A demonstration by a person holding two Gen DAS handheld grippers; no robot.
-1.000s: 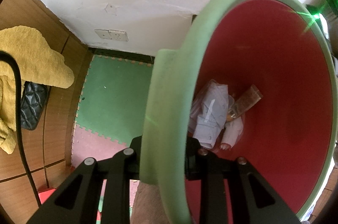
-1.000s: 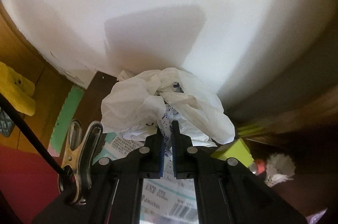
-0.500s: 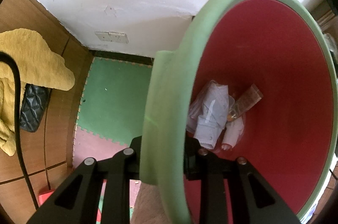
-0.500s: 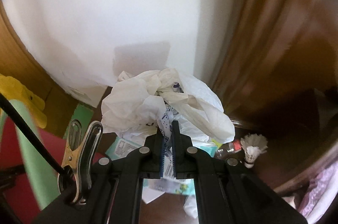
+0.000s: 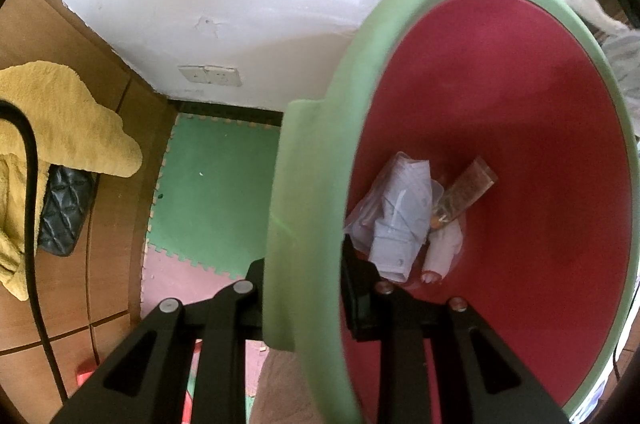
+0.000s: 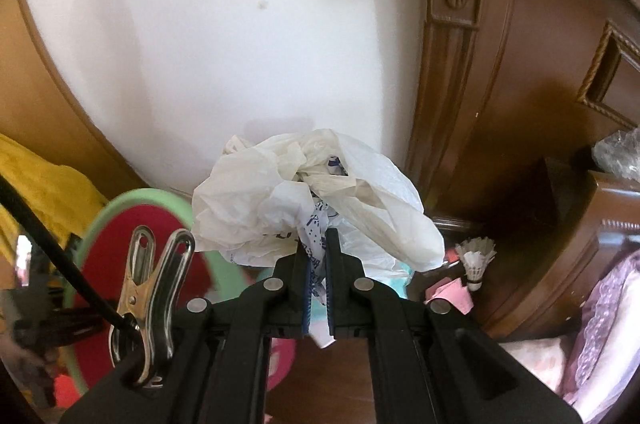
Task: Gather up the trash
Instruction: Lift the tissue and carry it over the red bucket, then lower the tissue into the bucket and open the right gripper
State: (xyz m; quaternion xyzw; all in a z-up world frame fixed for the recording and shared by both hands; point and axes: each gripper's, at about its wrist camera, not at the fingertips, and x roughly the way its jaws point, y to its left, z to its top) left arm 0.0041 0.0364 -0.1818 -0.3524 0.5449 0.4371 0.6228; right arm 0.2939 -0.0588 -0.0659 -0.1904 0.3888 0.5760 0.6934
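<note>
White crumpled plastic bag (image 6: 312, 200) is pinched in the right gripper (image 6: 316, 264); the bin (image 6: 132, 224), its rim clamped by the left gripper (image 5: 304, 288), sits lower-left of it.

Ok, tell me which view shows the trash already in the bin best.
Left wrist view: it looks straight down into the bin, showing crumpled paper and a clear wrapper at its bottom. The right wrist view catches only the bin's rim and red inside, no contents.

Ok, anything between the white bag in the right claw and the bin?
Nothing visible. The bag hangs pinched in the right claw, with the bin down to its left, mouth open. Only a few scraps lie at its bottom.
</note>
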